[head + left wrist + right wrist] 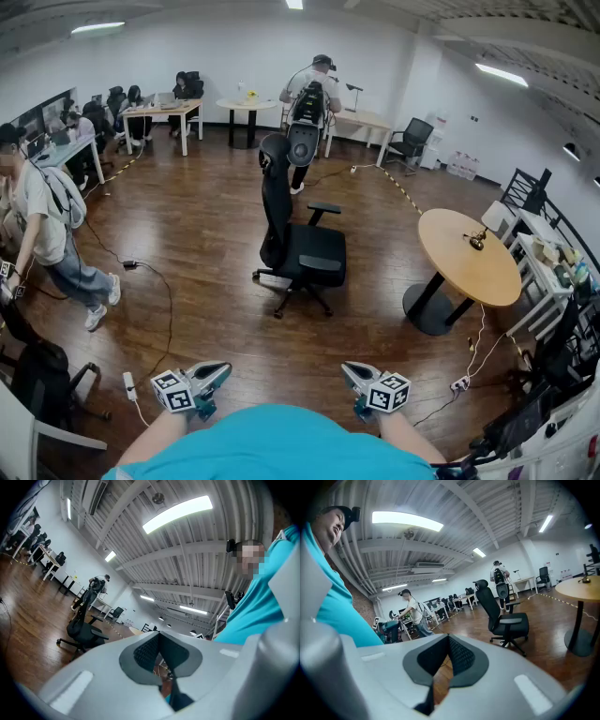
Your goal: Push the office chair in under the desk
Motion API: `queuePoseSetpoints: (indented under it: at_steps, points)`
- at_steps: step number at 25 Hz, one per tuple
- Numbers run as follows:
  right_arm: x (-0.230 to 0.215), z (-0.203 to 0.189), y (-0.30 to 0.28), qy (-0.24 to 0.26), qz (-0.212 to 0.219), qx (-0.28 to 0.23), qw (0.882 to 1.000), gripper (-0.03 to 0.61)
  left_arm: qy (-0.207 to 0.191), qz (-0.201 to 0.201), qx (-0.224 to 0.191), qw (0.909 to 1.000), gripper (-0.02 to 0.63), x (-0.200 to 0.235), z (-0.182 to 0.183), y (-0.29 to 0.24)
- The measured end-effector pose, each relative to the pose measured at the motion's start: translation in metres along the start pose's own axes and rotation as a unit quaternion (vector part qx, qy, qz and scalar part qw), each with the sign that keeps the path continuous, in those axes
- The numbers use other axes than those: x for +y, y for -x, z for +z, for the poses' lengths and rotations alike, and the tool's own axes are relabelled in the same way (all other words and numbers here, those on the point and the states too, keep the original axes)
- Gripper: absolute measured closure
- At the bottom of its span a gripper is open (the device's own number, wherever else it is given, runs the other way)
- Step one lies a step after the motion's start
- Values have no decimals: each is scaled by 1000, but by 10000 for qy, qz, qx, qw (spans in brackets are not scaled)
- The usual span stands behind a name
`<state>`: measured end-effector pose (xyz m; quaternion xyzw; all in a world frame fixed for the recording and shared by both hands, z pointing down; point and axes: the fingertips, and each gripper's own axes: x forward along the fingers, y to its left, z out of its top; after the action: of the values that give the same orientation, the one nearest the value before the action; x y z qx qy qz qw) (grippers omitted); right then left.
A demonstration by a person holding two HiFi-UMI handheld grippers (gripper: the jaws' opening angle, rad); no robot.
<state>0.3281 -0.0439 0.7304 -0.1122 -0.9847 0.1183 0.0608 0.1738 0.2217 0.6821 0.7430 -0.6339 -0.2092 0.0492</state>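
Note:
The black office chair stands alone in the middle of the wooden floor, its back turned to the left and its seat to the right. It also shows in the left gripper view as the chair and in the right gripper view as the chair. Both grippers are low by my torso, well short of the chair and touching nothing. My left gripper is shut and empty. My right gripper has its jaws together at the tips, with nothing between them.
A round wooden table stands right of the chair. Desks line the far wall, with another black chair beside one. One person walks at the left, another stands behind the chair. Cables and a power strip lie on the floor.

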Motion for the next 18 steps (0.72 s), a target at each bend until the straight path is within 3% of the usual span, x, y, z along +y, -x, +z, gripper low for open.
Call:
queuePoseSetpoints:
  at_steps: [4,10,14,18]
  points:
    - [-32,13,10,33,94,4,10000,578,-85,-76,25,9999,515,-14,-2,-41]
    - [-65,8,-16,214,222,237,9992,578,173,218,130,9995,515,27,-26,-54]
    - [-67,12,-66,337,216,321,9987,578,29,26,41,10000,515,63,1,-47]
    - [-61,43,-137,425,143,273,9986,578,71,-108,23,9999,515,133,34,-32]
